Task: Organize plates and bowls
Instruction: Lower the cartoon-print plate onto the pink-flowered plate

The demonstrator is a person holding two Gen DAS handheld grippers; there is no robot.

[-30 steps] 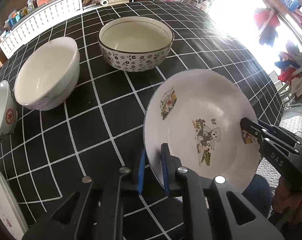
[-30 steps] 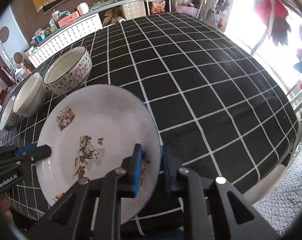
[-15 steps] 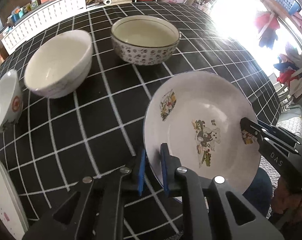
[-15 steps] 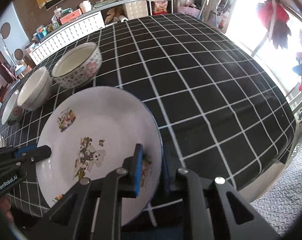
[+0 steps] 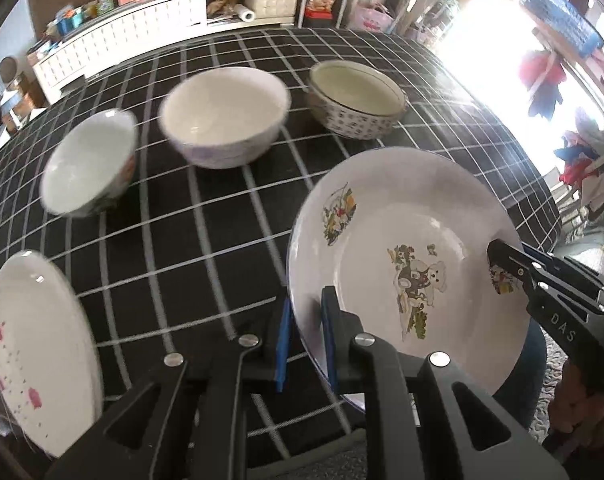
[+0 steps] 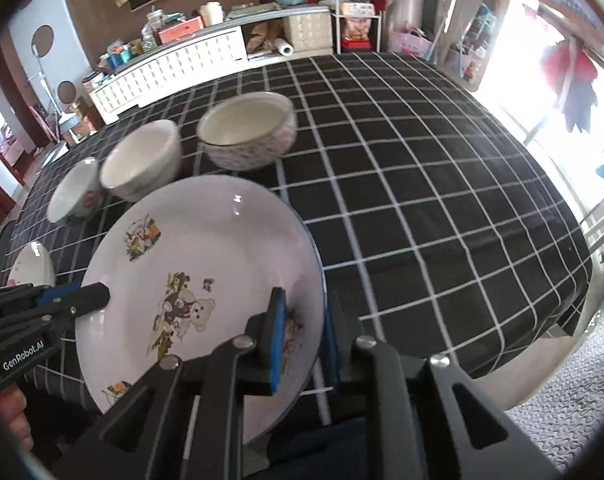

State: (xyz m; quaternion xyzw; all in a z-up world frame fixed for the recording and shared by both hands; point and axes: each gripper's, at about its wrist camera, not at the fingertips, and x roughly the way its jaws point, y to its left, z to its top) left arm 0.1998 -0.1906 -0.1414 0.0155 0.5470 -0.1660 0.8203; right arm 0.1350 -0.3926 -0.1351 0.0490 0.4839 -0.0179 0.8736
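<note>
The cartoon plate hangs tilted above the near edge of the checked tablecloth, gripped on both sides. The left gripper pinches its left rim; the right gripper pinches its right rim. Three bowls sit in a row farther back, and a pink-flowered plate lies near left.

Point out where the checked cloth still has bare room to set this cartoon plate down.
The cloth right of the patterned bowl lies bare to the table edge. Left is crowded: white bowl, small bowl, pink-flowered plate.
</note>
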